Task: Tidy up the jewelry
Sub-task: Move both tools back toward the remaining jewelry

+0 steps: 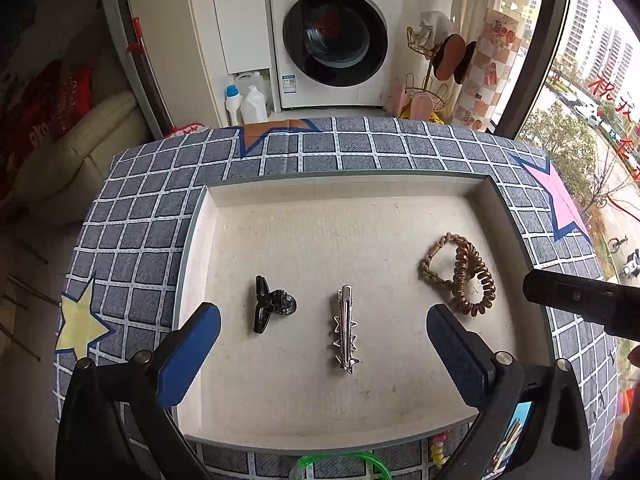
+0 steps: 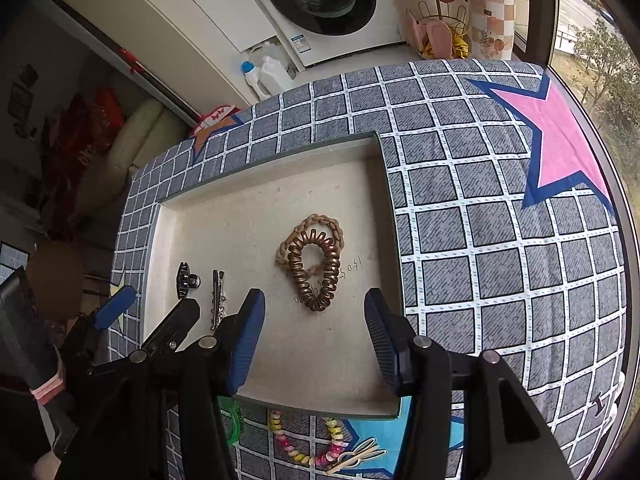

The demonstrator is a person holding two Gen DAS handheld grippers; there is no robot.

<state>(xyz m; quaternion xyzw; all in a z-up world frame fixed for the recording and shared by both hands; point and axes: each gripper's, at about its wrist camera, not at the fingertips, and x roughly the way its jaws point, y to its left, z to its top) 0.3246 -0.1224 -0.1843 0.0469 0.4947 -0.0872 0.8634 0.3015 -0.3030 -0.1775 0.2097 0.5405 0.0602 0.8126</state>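
Observation:
A shallow beige tray [image 1: 360, 240] lies on the checked cloth. In it are a black claw clip [image 1: 270, 306], a silver star hair clip [image 1: 345, 330], and at the right a brown spiral hair tie [image 1: 472, 280] over a braided tan hair band [image 1: 434, 256]. My left gripper [image 1: 322, 322] hangs above the tray with its jaws wide apart and nothing between them. My right gripper [image 2: 314, 312] stands open above the spiral hair tie [image 2: 316, 276] and braided band [image 2: 320, 222], touching neither. The right wrist view also has the claw clip [image 2: 187, 285] and silver clip [image 2: 218, 298].
Near the tray's front edge lie a green bangle [image 2: 234, 420], a pastel bead bracelet [image 2: 308, 446] and a thin gold hairpin [image 2: 358, 454] on the cloth [image 2: 480, 240]. A washing machine [image 1: 334, 32], bottles [image 1: 248, 100] and a rack stand behind the table.

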